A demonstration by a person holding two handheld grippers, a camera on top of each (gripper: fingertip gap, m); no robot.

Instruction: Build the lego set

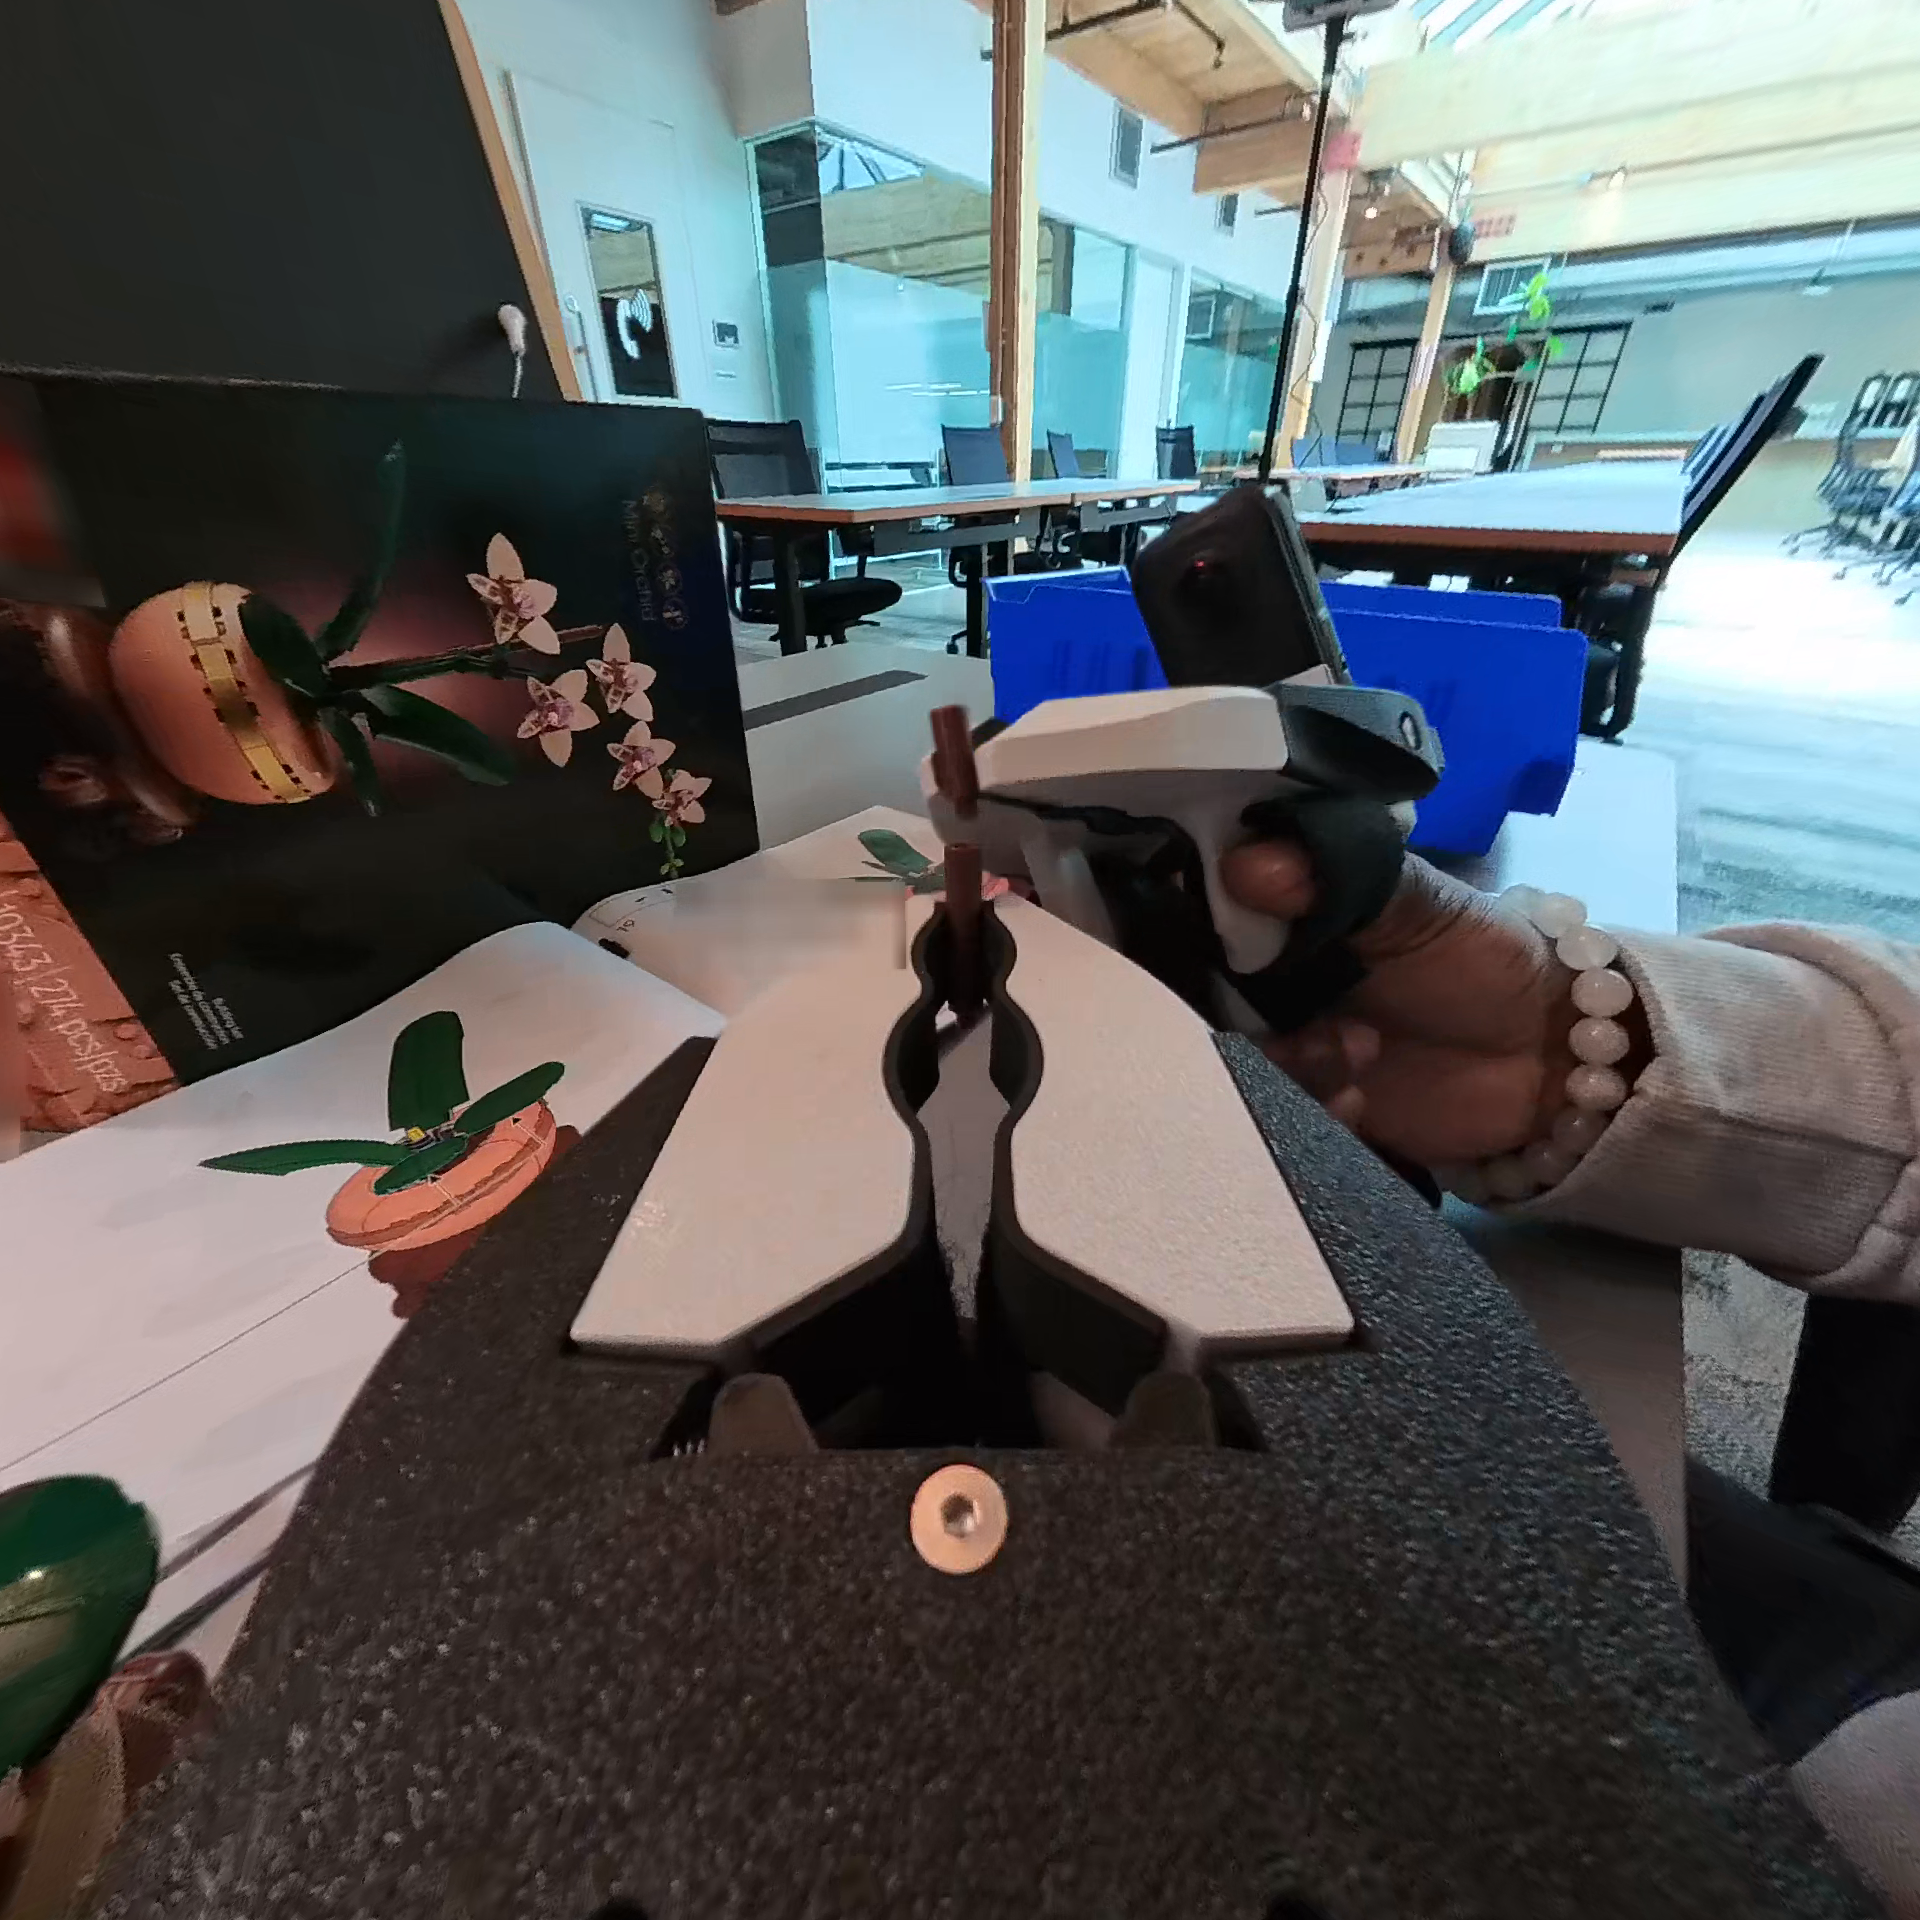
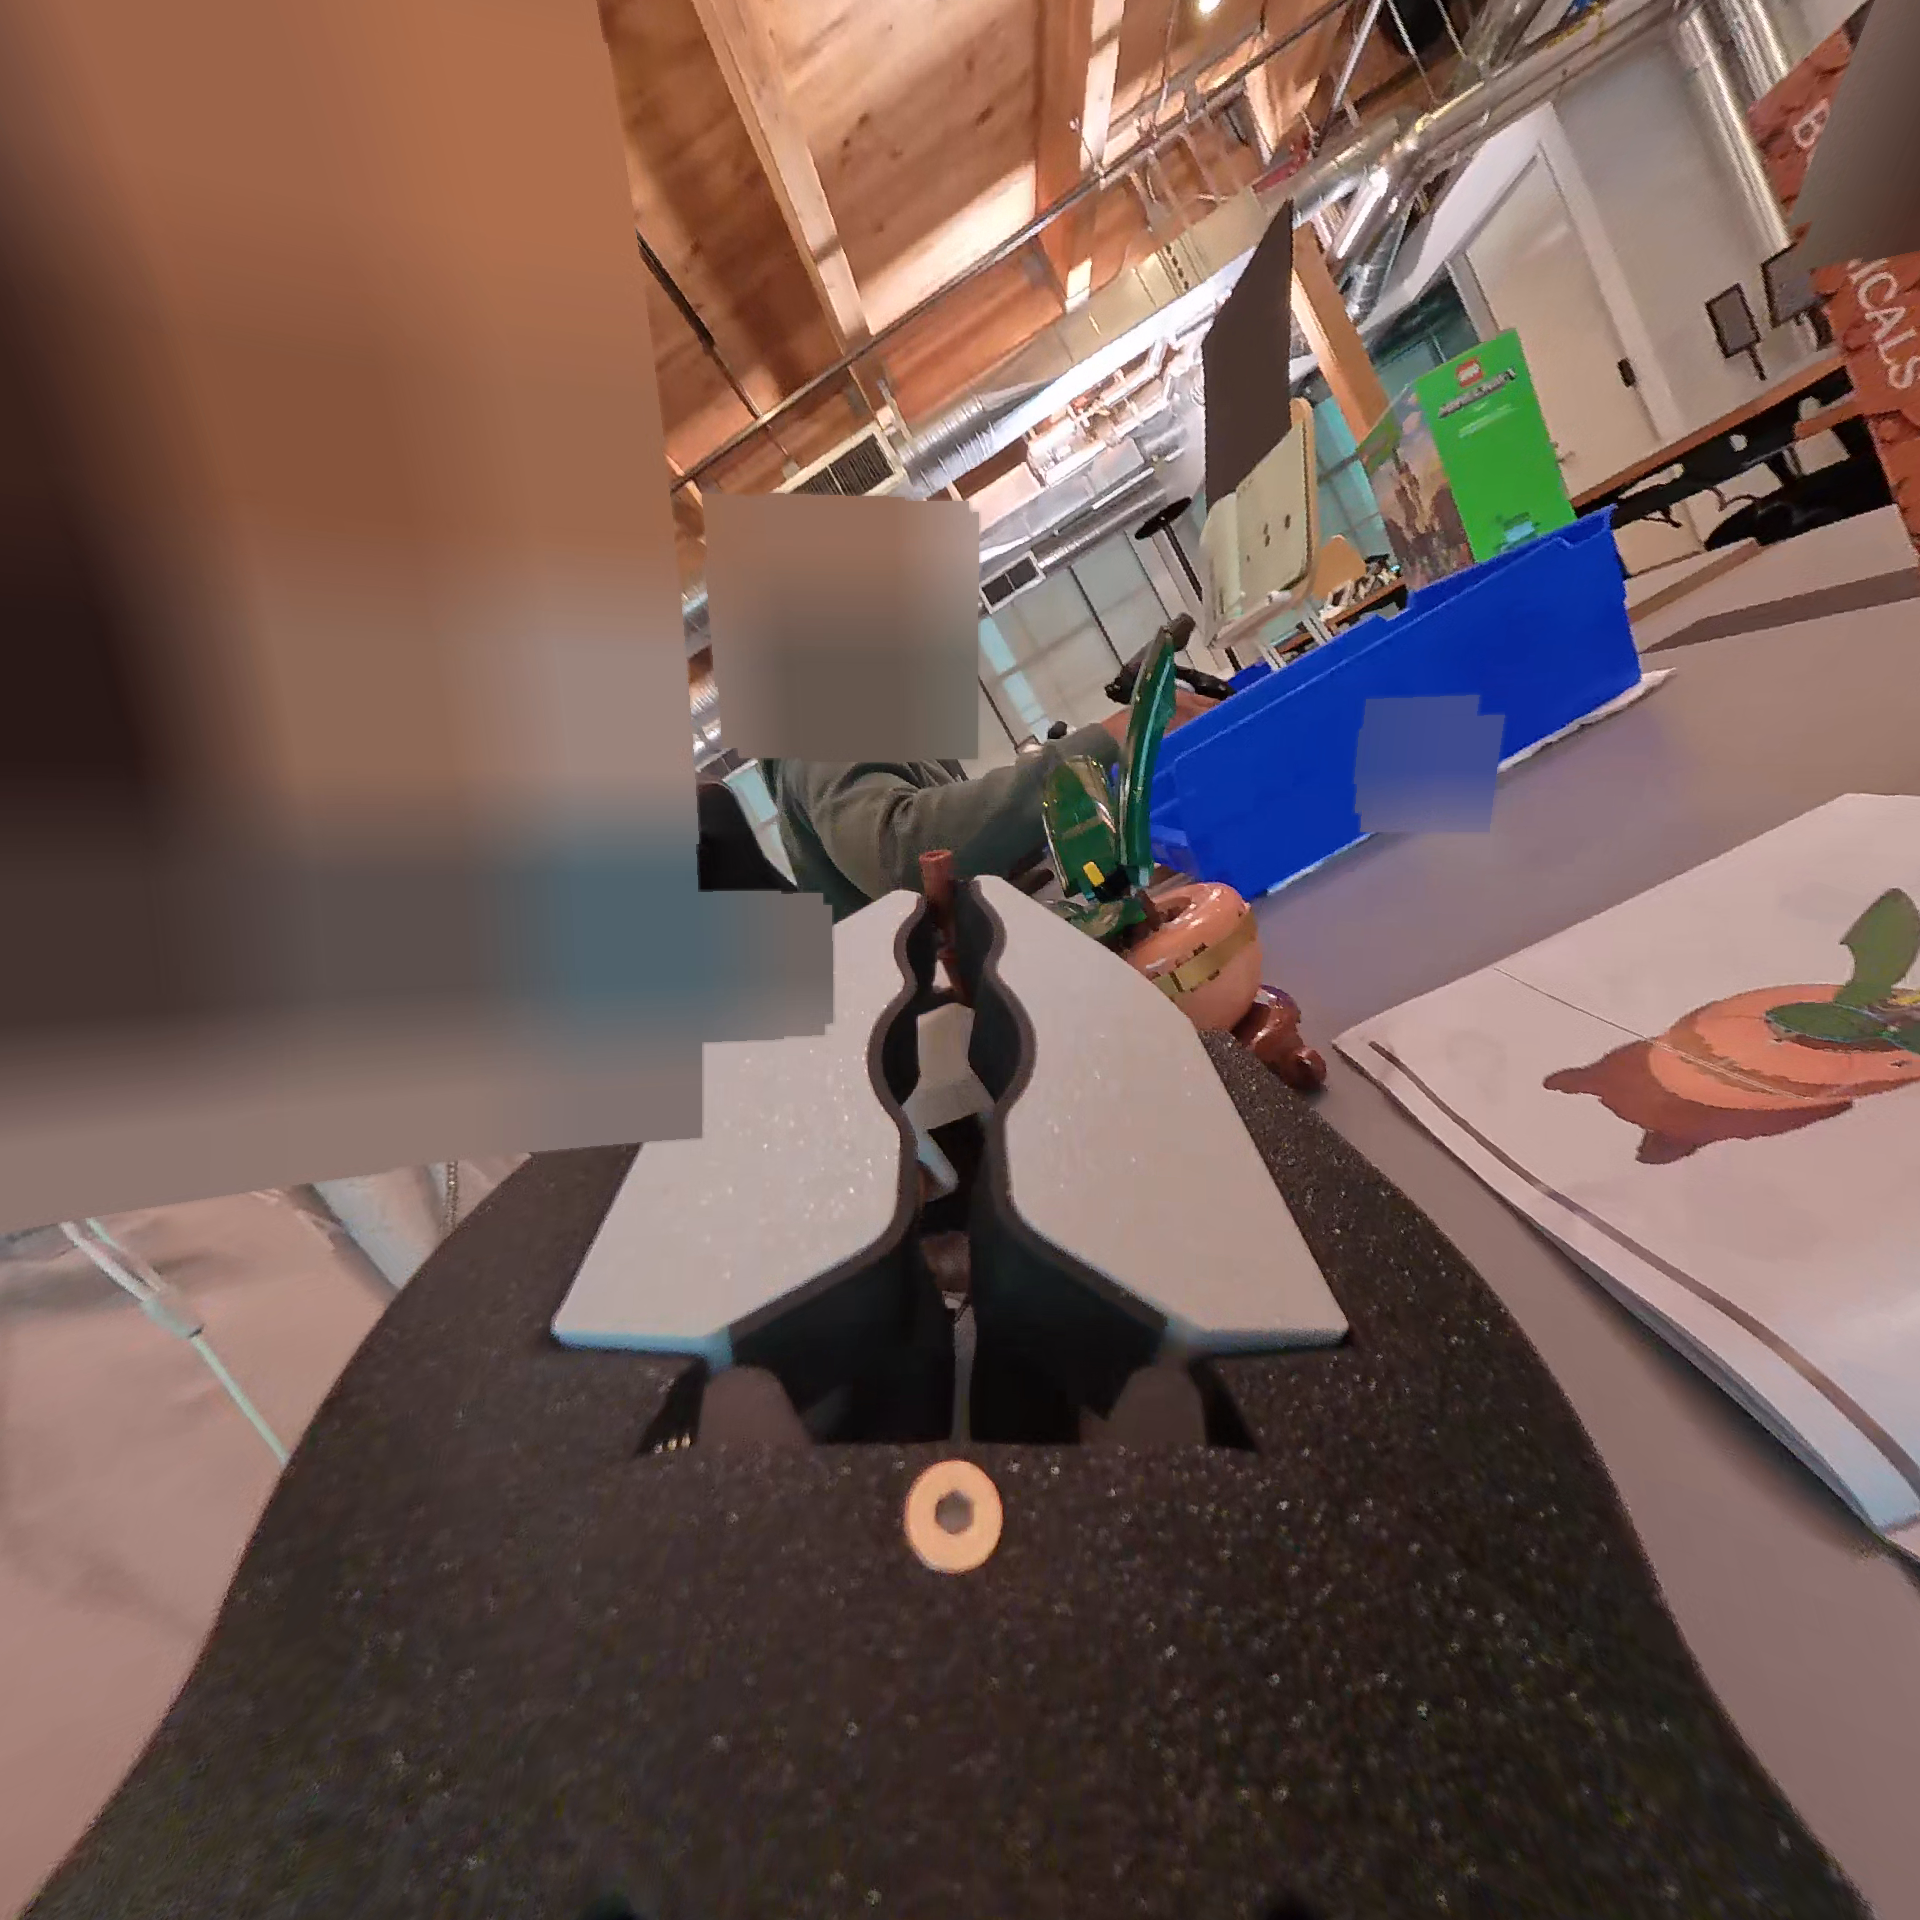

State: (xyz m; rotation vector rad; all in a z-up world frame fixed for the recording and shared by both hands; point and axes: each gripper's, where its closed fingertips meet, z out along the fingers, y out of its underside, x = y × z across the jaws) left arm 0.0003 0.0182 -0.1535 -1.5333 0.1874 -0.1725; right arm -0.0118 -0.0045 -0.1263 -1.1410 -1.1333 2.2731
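My left gripper (image 1: pixel 961 940) is shut on a short brown stem piece (image 1: pixel 962 914) and holds it upright above the table. The right gripper (image 1: pixel 954 805) comes in from the right in a person's hand. It is shut on a second brown stem piece (image 1: pixel 951 753) just above the first, nearly in line with it. I cannot tell whether the two pieces touch. In the right wrist view, my right gripper (image 2: pixel 948 909) pinches that brown piece (image 2: pixel 940 883). A white finger (image 2: pixel 948 1065) of the left gripper shows behind it. The peach pot model (image 2: pixel 1200 940) with green leaves (image 2: pixel 1138 758) stands just beyond.
The open instruction booklet (image 1: pixel 260 1278) (image 2: pixel 1662 1143) lies on the grey table (image 2: pixel 1403 956). The dark set box (image 1: pixel 395 665) stands at the back left. A blue bin (image 1: pixel 1455 686) (image 2: pixel 1351 717) sits behind. A green leaf (image 1: pixel 62 1590) shows at the lower left. A seated person's sleeve (image 2: pixel 883 821) is across the table.
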